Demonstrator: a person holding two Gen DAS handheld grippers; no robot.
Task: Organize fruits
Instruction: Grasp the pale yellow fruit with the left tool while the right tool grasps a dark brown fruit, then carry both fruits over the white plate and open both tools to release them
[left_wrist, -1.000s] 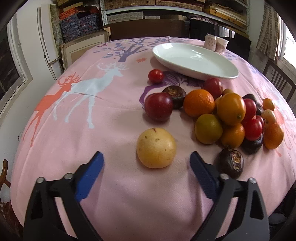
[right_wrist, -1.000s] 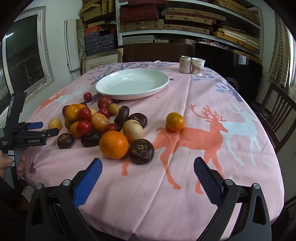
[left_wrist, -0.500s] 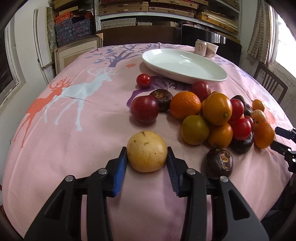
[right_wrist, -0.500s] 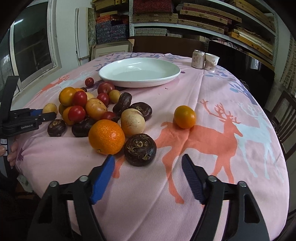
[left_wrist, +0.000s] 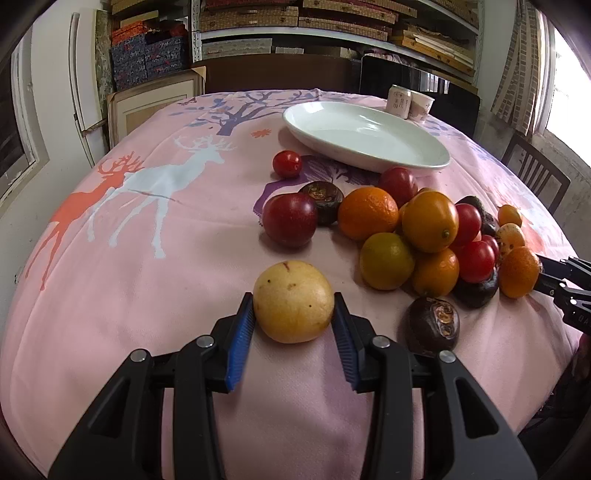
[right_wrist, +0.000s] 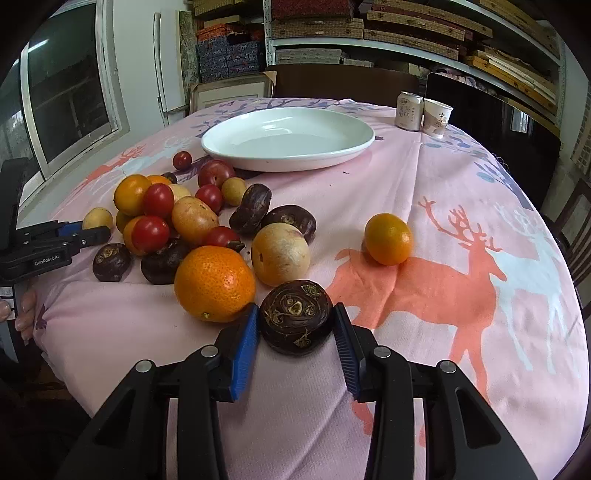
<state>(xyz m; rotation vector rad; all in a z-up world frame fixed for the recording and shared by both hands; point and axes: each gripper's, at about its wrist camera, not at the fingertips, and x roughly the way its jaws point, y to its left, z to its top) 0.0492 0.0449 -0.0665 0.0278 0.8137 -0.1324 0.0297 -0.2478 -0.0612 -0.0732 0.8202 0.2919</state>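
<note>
Round surface under pink deer-print cloth (right_wrist: 461, 192). Large white oval ceramic plate (right_wrist: 288, 144) at far centre, bare. Heap of mixed fruit (right_wrist: 177, 225) near-left of plate: oranges, red tomatoes, dark wrinkled fruits. Left gripper (left_wrist: 293, 314) at near-left edge, jaws narrowed against both sides of round pale yellow fruit (left_wrist: 293, 301) resting on cloth. Right gripper (right_wrist: 295, 319), jaws narrowed against dark purple wrinkled fruit (right_wrist: 295, 315), just beside large orange (right_wrist: 214, 282). Small orange fruit (right_wrist: 388, 238) alone, right of heap.
</note>
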